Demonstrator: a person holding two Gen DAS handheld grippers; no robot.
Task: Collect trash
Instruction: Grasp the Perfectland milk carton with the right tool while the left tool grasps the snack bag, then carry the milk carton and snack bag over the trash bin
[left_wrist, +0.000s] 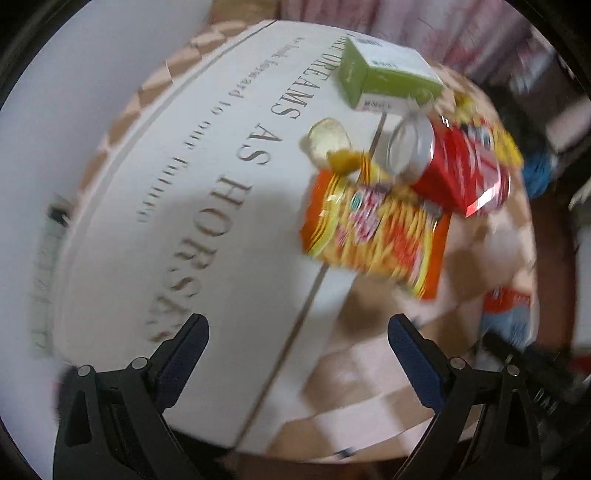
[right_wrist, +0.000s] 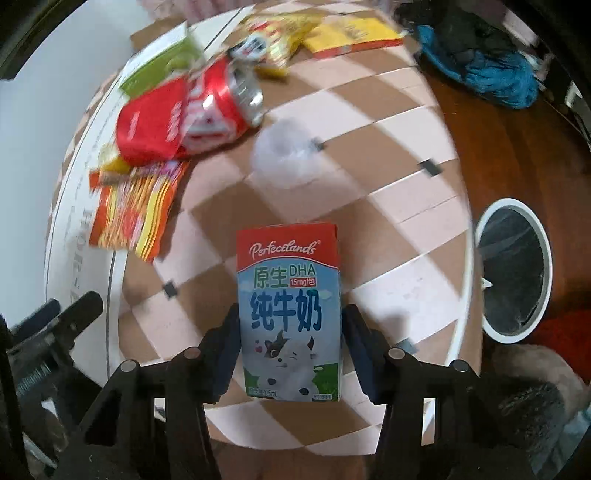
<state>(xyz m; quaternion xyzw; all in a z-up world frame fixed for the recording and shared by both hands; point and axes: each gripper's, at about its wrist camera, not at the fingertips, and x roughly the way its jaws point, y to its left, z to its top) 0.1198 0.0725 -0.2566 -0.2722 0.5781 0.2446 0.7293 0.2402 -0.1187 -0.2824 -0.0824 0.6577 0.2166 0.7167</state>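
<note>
1. Blue-and-red paper milk carton (right_wrist: 290, 314) stands between the jaws of the right gripper (right_wrist: 290, 332), clamped from both sides above the pink-and-brown checkered tabletop (right_wrist: 388, 122).
2. Left gripper (left_wrist: 299, 339) hovers with jaws wide apart, holding nothing.
3. Crushed red aluminium can (right_wrist: 218, 99), orange snack wrapper (left_wrist: 373, 232) and green cardboard box (left_wrist: 388, 74) lie close together on the tabletop.
4. White-rimmed round bin (right_wrist: 515, 266) sits beside the tabletop's edge.

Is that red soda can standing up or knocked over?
Knocked over. The red soda can lies on its side among the wrappers, its silver end facing sideways.
</note>
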